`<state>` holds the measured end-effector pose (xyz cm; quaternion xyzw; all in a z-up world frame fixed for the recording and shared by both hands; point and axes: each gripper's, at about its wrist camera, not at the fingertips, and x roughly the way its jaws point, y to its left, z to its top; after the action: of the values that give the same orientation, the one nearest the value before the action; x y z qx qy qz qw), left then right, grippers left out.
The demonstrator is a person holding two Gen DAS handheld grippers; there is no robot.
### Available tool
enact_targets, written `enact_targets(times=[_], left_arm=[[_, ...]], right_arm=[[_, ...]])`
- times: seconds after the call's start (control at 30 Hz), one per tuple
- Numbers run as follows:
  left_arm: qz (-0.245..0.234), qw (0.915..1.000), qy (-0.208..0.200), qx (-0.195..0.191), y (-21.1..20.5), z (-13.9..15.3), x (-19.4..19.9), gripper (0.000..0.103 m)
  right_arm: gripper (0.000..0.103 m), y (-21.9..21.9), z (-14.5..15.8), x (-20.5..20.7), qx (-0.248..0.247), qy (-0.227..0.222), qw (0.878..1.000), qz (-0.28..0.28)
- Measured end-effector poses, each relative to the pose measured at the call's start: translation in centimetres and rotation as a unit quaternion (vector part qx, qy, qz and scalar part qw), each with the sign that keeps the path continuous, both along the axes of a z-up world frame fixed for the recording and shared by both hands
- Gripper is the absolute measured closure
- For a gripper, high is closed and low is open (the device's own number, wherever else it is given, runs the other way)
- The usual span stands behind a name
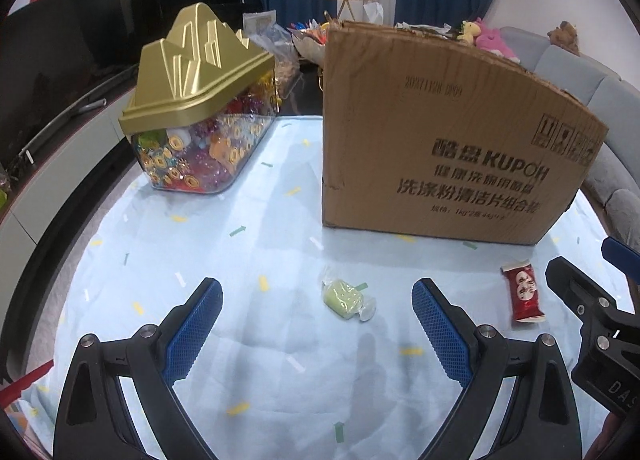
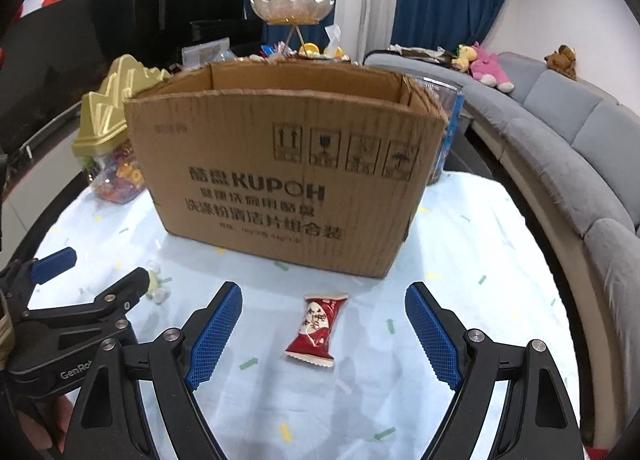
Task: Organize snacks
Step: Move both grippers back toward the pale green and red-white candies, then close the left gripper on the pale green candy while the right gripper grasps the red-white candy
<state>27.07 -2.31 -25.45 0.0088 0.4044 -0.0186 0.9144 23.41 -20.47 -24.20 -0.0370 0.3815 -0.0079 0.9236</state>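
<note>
Cardboard is filling most of what I am seeing: the open-topped cardboard box (image 2: pixel 280 180) is standing on the bench (image 2: pixel 460 300) under a pale blue cloth, and from here I am not seeing anything inside it, though its floor is hidden from both views. I am judging the tidying to be barely begun. Two wrapped snacks are lying loose on the cloth in front of the box: the green candy (image 1: pixel 346 298) and the red snack packet (image 2: pixel 316 328), near each other but apart. I am holding the left tool (image 1: pixel 316 324) with its jaws spread wide and gripping nothing, the green candy lying ahead between its blue pads without touching them. The right tool (image 2: pixel 323 330) is likewise gaping and empty, with the red snack packet lying flat between its pads. Neither is being pinched yet. To the left of the box, the gold-lidded candy jar (image 1: pixel 200 116) is sitting shut and packed with bright sweets. Both loose pieces are waiting to be picked up and put away, presumably into the box.
</note>
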Motion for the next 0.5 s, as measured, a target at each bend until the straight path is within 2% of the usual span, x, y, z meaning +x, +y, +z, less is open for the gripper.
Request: enact_targets(times=[0.33, 0.5], left_arm=[[-0.024, 0.9992, 0.002, 0.031, -0.3, -2.3, 1.2, 0.007], [-0.031, 0.9990, 0.015, 0.028, -0.2, -3.2, 1.9, 0.011]], right_arm=[[0.019, 0.6, -2.5, 1.0, -0.023, 0.025, 0.999, 0.000], [0.020, 0.9, -3.4, 1.6, -0.012, 0.034, 0.999, 0.000]])
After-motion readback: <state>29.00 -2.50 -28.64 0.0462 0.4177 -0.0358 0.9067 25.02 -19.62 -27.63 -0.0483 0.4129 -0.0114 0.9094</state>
